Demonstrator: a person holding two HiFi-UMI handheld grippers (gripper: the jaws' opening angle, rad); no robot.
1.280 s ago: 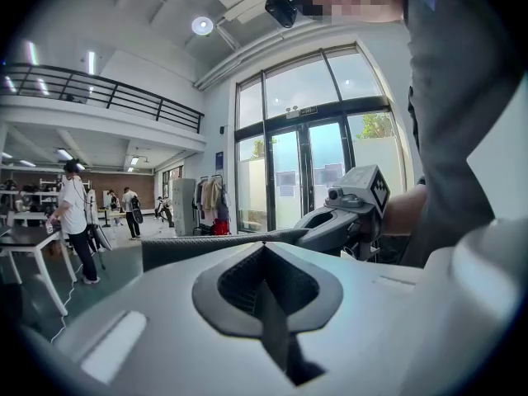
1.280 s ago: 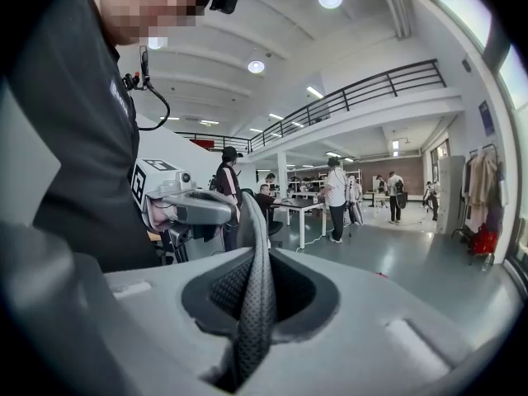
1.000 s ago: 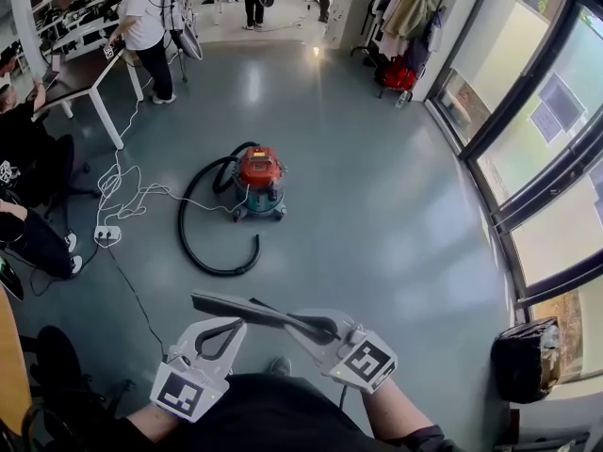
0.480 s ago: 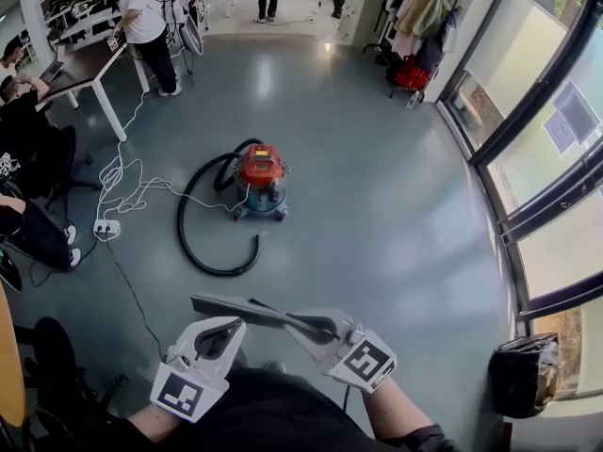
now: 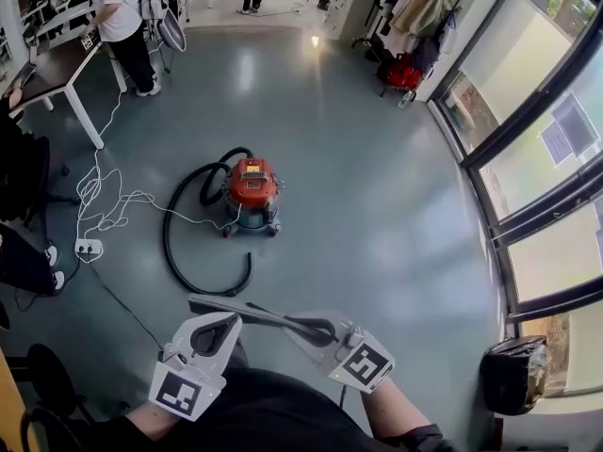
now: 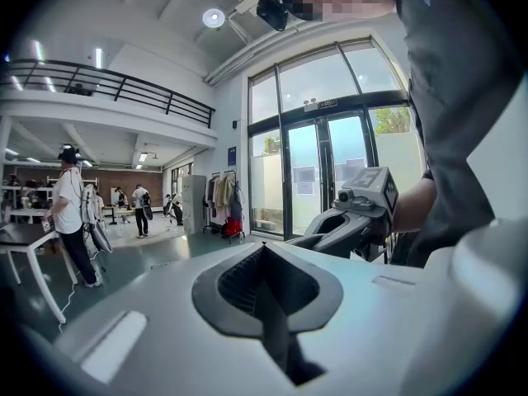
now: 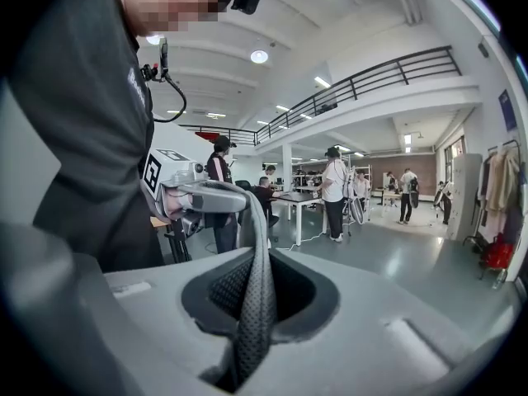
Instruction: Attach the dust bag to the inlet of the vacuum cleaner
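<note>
The dust bag [image 5: 254,314] is a flat dark grey sheet stretched level between my two grippers, close to my body. My left gripper [image 5: 221,320] is shut on its left part and my right gripper [image 5: 306,326] is shut on its right part. In the left gripper view the bag shows as a thin dark edge [image 6: 276,337] in the shut jaws. In the right gripper view it is a grey mesh strip [image 7: 256,295] pinched in the jaws. The vacuum cleaner [image 5: 252,191], red-topped with a black hose [image 5: 179,262], stands on the floor some way ahead. Its inlet is not visible.
A white power strip [image 5: 87,246] with loose cables lies left of the vacuum. A white table [image 5: 57,69] and a standing person [image 5: 118,17] are at the far left. A black bag [image 5: 513,375] sits by the glass wall at right; a coat rack [image 5: 415,12] stands behind.
The vacuum cleaner has come lower and nearer in the head view as I moved forward. Both grippers keep the same hold on the dust bag.
</note>
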